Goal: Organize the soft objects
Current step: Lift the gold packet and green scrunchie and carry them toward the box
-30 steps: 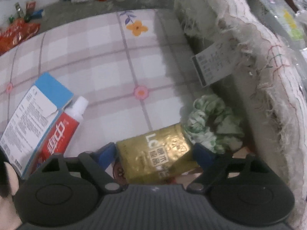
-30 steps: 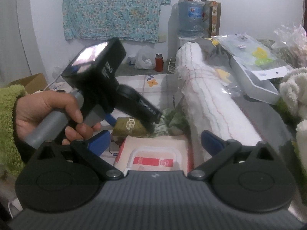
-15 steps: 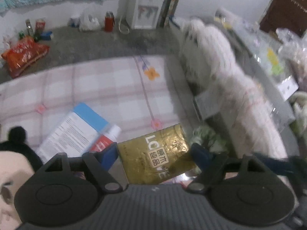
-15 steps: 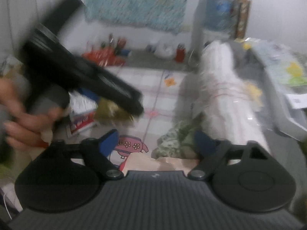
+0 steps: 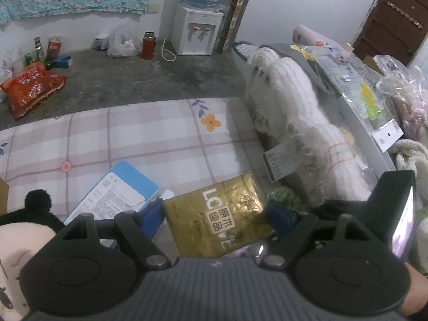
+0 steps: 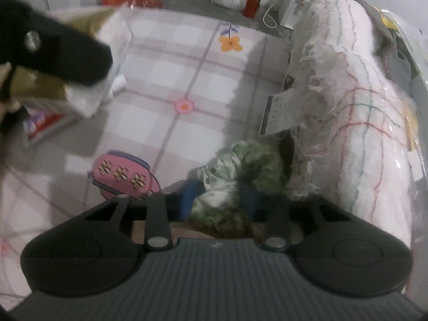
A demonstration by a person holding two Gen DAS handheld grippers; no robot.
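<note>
L gripper (image 5: pixel 215 215) was clamped on a flat, crinkly gold foil packet w/ white lettering (image 5: pixel 219 219), blue pads pressing both side edges, packet lifted clear of the pink-and-white checked sheet w/ flower print (image 5: pixel 149 139). R gripper (image 6: pixel 218 196) sat low over a green-and-white fabric scrunchie (image 6: pixel 238 176); its jaws had just been closing, scrunchie bunched between the blue fingers (image 6: pixel 188 195) and the pads looked to be pressing into the cloth, tho blur made full contact hard to confirm. Scrunchie lay on the sheet just beside a rolled white fringed blanket in clear plastic (image 6: pixel 345 112), w/ its paper tag (image 6: pixel 278 112) hanging near.

Step in hand, as I judged it: securing the scrunchie while the L side kept the packet up.

How to do it well:
- Grip thru the middle of the bunch, not a loose fold, or it'd slip out on the lift.
- Close fully; the cloth compresses, so a half squeeze wouldn't hold.
- Lift straight up, away from the blanket fringe & tag, which could snag.
- Keep L gripper steady & apart from R; foil is slick, edge grip could let it pivot.
- Pink bag-shaped print (image 6: pixel 123 174) on the sheet was flat pattern, nothing to grab.
</note>
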